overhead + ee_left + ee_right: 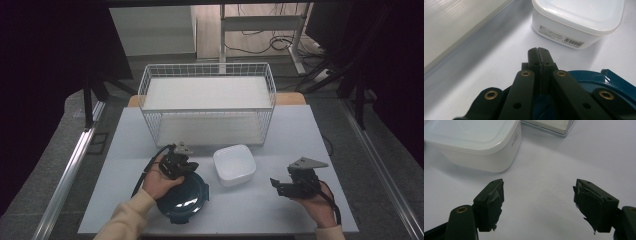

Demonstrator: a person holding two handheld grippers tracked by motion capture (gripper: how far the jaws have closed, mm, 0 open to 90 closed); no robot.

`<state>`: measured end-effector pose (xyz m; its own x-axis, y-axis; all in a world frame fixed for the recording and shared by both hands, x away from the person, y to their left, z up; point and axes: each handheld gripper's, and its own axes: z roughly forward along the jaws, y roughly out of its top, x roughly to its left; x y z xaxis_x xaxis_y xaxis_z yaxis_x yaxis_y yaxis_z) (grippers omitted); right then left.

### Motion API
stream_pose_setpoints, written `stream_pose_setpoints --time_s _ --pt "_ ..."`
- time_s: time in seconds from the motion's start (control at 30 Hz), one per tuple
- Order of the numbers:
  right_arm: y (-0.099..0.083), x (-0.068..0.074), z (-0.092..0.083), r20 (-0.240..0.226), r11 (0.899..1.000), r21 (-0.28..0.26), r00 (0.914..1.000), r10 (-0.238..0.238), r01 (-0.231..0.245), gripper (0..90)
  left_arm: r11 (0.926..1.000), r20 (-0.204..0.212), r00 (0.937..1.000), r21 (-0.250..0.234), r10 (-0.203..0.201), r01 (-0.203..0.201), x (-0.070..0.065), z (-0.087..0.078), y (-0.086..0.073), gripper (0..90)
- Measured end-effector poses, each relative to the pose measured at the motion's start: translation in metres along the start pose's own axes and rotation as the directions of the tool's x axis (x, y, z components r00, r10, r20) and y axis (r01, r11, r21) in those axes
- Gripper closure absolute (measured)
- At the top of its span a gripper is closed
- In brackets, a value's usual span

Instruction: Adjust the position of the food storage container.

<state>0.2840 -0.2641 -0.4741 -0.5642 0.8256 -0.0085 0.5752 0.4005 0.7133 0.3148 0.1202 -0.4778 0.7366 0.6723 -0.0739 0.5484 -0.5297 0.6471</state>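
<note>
A dark blue round container lies on the table near the front left. My left gripper hangs over its far rim, shut, and I see nothing between the tips. In the left gripper view the shut jaws of the left gripper point toward a white square lidded container, with the blue container beneath them. The white container sits mid-table. My right gripper is held to its right, open and empty. In the right gripper view the right gripper hovers above bare table, the white container ahead to the left.
A white wire basket with two white shelves stands at the back of the grey table. Its corner shows in the right gripper view. The table's front and side edges are near both hands.
</note>
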Motion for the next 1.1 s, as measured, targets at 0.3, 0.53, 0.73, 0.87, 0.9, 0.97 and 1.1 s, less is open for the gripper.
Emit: stream_pose_setpoints --time_s 0.3,0.53,0.73,0.87,0.9,0.97,1.1 --pt "0.002 -0.002 -0.001 -0.005 1.000 -0.013 0.9999 0.009 -0.009 24.3 0.9842 -0.069 0.9870 -0.112 -0.145 0.137 0.013 -0.041 0.000 73.4" --pt "0.003 -0.005 -0.003 -0.016 0.999 -0.026 0.9997 0.019 -0.019 24.3 0.9560 -0.053 0.9606 -0.127 -0.273 0.265 0.012 -0.061 -0.016 39.2" --pt "0.006 -0.003 -0.005 -0.036 0.999 -0.038 0.9993 0.015 -0.016 24.3 0.9283 -0.046 0.9357 -0.152 -0.350 0.339 0.011 -0.078 -0.041 31.0" --pt "0.010 0.001 -0.003 -0.052 0.999 -0.045 0.9986 0.008 -0.010 24.0 0.9037 -0.064 0.9099 -0.164 -0.410 0.395 0.016 -0.082 -0.057 27.0" --pt "0.012 0.001 -0.003 -0.055 0.999 -0.048 0.9985 0.006 -0.008 24.0 0.8980 -0.066 0.9037 -0.164 -0.423 0.409 0.020 -0.083 -0.065 26.3" --pt "0.014 0.003 -0.004 -0.060 0.998 -0.056 0.9982 0.003 -0.007 23.7 0.8956 -0.070 0.9001 -0.160 -0.430 0.415 0.022 -0.084 -0.072 24.4" --pt "0.017 0.003 -0.004 -0.068 0.998 -0.068 0.9977 0.008 -0.012 23.2 0.8861 -0.058 0.8930 -0.168 -0.446 0.432 0.025 -0.088 -0.081 23.5"
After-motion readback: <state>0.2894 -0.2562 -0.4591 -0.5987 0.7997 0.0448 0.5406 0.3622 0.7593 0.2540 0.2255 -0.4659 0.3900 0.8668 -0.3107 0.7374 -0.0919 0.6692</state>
